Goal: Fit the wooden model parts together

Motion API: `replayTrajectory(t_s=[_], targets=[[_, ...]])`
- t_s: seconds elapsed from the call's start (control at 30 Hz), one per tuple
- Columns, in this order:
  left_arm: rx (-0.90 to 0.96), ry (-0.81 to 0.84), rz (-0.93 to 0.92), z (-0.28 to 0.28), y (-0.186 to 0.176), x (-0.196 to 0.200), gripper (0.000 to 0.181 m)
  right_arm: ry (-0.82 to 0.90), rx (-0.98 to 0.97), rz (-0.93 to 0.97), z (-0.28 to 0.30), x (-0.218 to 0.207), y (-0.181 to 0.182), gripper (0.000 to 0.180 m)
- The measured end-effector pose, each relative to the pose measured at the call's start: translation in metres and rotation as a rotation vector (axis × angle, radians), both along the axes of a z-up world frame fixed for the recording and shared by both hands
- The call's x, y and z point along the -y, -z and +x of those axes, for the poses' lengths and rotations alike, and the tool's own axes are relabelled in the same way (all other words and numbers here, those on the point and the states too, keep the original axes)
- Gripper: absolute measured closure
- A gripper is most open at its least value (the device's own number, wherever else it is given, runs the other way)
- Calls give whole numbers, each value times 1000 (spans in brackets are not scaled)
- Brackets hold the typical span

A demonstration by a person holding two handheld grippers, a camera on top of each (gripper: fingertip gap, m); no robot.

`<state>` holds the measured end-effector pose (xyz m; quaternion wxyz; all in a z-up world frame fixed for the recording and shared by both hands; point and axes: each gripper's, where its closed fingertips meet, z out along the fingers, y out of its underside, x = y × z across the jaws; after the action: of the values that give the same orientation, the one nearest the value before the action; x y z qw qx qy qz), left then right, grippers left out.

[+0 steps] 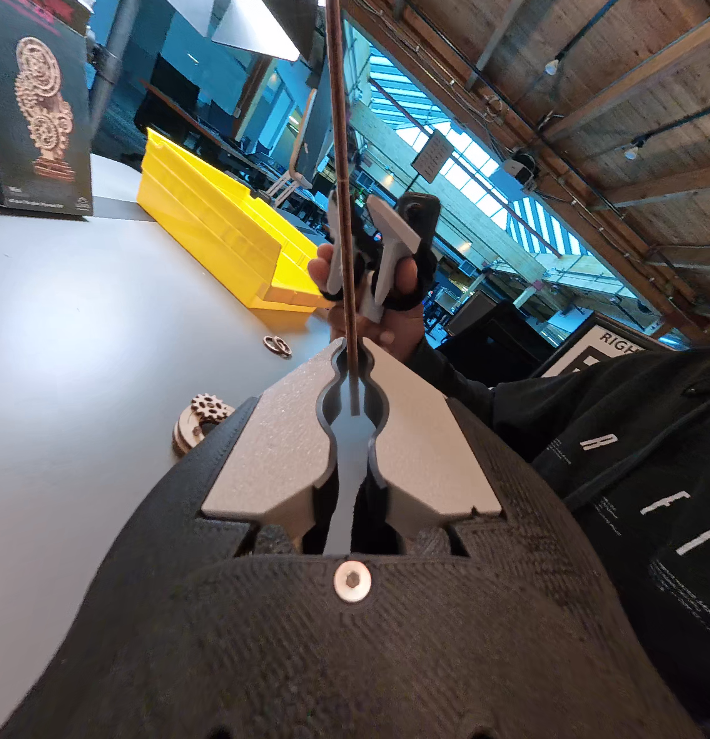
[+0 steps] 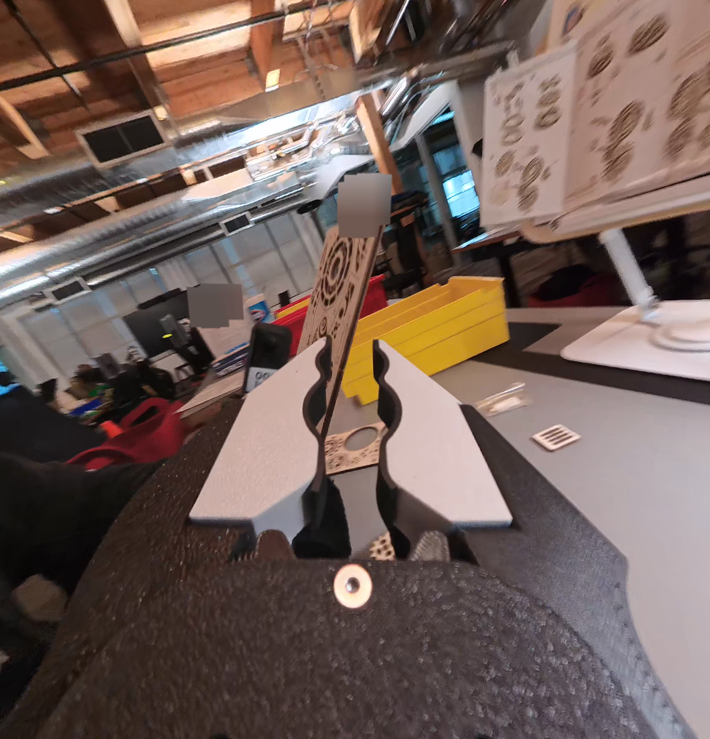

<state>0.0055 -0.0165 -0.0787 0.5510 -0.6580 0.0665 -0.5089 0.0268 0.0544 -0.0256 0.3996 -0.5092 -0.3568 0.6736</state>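
A thin laser-cut wooden sheet (image 1: 342, 168) stands upright and shows edge-on in the left wrist view. My left gripper (image 1: 352, 347) is shut on its lower end. In the right wrist view the sheet (image 2: 337, 292) shows its cut patterns and leans against my left-hand finger. My right gripper (image 2: 352, 342) is open, with its fingers on either side of the sheet; it also shows in the left wrist view (image 1: 361, 256), higher up the sheet. A flat wooden piece with a round hole (image 2: 357, 444) lies below the right gripper. A wooden gear assembly (image 1: 201, 420) lies on the grey table (image 1: 85, 320).
A yellow bin (image 1: 225, 224) stands behind the sheet, also in the right wrist view (image 2: 433, 328). The model's box (image 1: 37, 112) stands at far left. Small wooden rings (image 1: 277, 346), a slotted piece (image 2: 555, 438), a small bag (image 2: 503, 400) and a white tray (image 2: 645, 352) lie around. My right fingertips sit around 10 cm from my left ones.
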Motion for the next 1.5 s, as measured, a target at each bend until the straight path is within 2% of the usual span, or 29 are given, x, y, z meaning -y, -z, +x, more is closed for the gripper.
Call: replayTrajectory(t_s=[0.13, 0.37, 0.9, 1.2, 1.33, 1.4, 1.5], targets=[[19, -24, -27, -7, 6, -4, 179, 145, -14, 130, 11, -14, -11, 167], [46, -41, -70, -10, 15, -9, 179, 195, 46, 285, 1, 2, -11, 177], [94, -52, -80, -19, 17, -11, 179, 31, 251, 532, -29, 58, 42, 180], [104, -70, -71, -27, 15, -11, 179, 10, 322, 639, -30, 61, 61, 180], [113, -76, -63, -30, 13, -10, 179, 22, 314, 622, -26, 50, 59, 180], [119, -78, -57, -31, 12, -10, 179, 17, 298, 590, -23, 46, 57, 176], [126, -78, -49, -32, 10, -9, 179, -11, 275, 558, -21, 44, 55, 154]])
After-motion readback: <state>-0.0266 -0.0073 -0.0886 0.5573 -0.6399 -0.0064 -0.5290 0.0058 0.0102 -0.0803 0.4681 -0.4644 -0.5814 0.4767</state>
